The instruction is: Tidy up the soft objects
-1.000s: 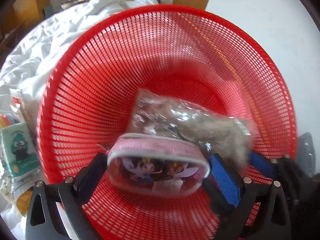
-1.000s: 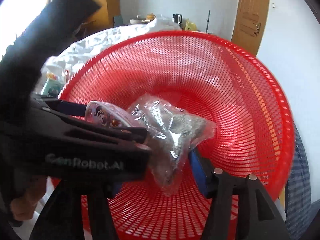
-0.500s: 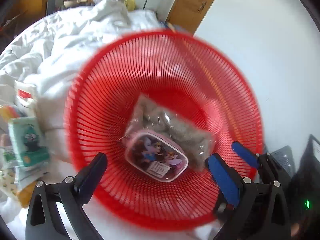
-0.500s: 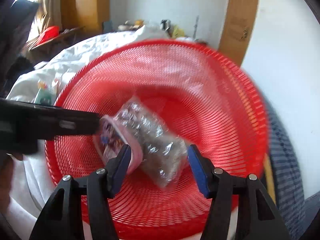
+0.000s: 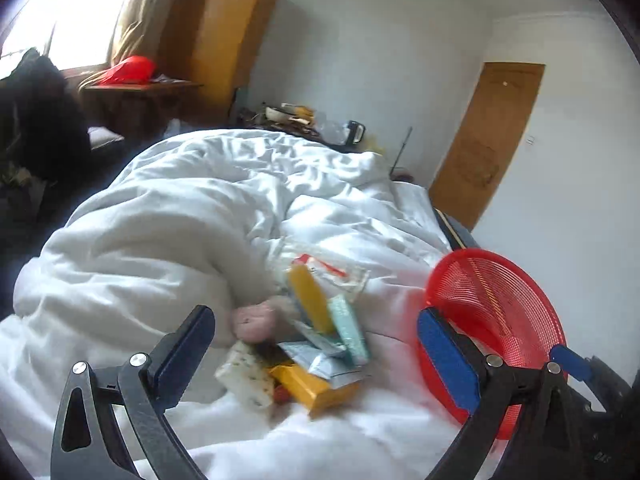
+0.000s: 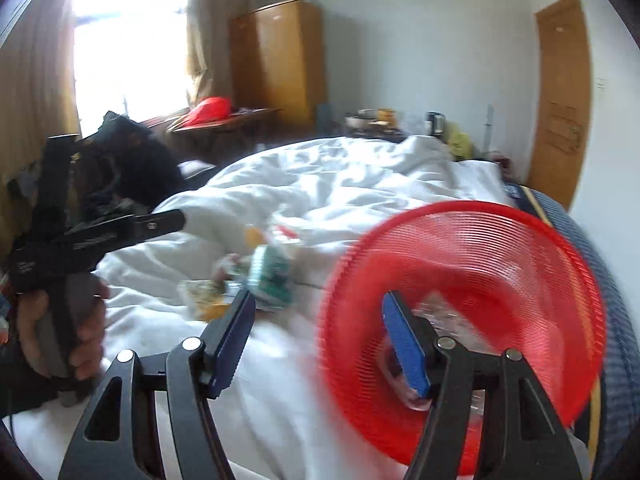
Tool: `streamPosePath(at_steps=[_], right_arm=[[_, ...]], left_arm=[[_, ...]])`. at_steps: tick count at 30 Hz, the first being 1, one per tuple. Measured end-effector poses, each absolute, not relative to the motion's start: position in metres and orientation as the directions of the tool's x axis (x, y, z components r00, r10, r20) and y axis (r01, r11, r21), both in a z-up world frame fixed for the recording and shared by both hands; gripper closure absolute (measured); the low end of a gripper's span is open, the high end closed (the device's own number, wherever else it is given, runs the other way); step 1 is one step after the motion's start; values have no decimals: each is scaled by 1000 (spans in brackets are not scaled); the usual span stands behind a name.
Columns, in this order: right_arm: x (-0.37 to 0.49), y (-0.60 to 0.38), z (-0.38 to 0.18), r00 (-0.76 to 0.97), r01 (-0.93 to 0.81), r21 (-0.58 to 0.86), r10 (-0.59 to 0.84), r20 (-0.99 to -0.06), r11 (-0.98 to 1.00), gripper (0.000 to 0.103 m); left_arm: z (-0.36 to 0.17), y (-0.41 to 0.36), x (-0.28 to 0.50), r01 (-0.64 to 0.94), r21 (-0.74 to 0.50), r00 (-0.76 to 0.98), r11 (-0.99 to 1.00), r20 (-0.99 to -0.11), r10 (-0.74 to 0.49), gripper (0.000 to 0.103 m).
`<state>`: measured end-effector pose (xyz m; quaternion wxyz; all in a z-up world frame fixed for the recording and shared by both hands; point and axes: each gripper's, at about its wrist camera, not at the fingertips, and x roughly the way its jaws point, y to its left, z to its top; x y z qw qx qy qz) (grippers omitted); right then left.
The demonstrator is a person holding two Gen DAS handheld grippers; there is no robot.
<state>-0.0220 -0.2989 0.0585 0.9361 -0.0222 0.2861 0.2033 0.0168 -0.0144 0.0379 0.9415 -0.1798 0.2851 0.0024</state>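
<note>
having pulled back from the red basket [image 5: 516,308], both grippers now hang over the white duvet [image 5: 168,216] with nothing between their fingers; a second ago the left held a pink cartoon pouch and the right a clear-wrapped plush inside the basket, and half a second ago both items already lay loose in it.

left gripper [image 5: 316,344]: jaws spread wide, empty, facing the pile of loose items [image 5: 316,340] on the duvet. pile: yellow packets, pale green packs, a speckled white pack, a pinkish soft lump, all touching or overlapping.

right gripper [image 6: 324,340]: jaws spread wide, empty; its right finger overlaps the basket in view.

basket: rests on the bed's right edge, just beside the pile.

left wrist view only: the pile in clear detail; basket interior not readable; the right gripper's blue pad at the far right edge.

right wrist view only: the clear-wrapped plush [image 6: 452,320] and the pink pouch [image 6: 390,364] blurred inside the basket, partly behind the finger; the person's left hand [image 6: 60,328] gripping the other tool's handle; pile [image 6: 256,280] blurred.
</note>
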Motion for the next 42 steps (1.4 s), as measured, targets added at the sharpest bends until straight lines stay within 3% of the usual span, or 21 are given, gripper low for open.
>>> streamPosePath(at_steps=[11, 17, 19, 22, 32, 39, 42], right_arm=[[50, -154, 49, 595, -518, 130, 466, -655, 845, 38], [89, -163, 11, 564, -405, 286, 484, -669, 868, 46], [97, -162, 1, 571, -370, 277, 452, -685, 887, 55], [107, -153, -15, 585, -348, 217, 392, -710, 912, 58], [127, -155, -30, 575, -310, 217, 364, -733, 926, 58], [129, -157, -46, 540, -308, 232, 370, -756, 923, 86], [120, -161, -41, 577, -302, 219, 361, -732, 928, 91]], left_arm=[[-2, 40, 16, -266, -357, 793, 895, -609, -8, 5], [-26, 60, 18, -317, -416, 774, 853, -633, -21, 5], [-28, 56, 19, -308, -403, 771, 862, -636, -22, 5], [-29, 53, 21, -300, -387, 764, 872, -644, -23, 5], [-39, 46, 29, -274, -378, 722, 885, -688, -70, 5], [-39, 39, 29, -249, -362, 720, 898, -689, -78, 5], [-38, 32, 31, -221, -352, 716, 909, -692, -94, 5]])
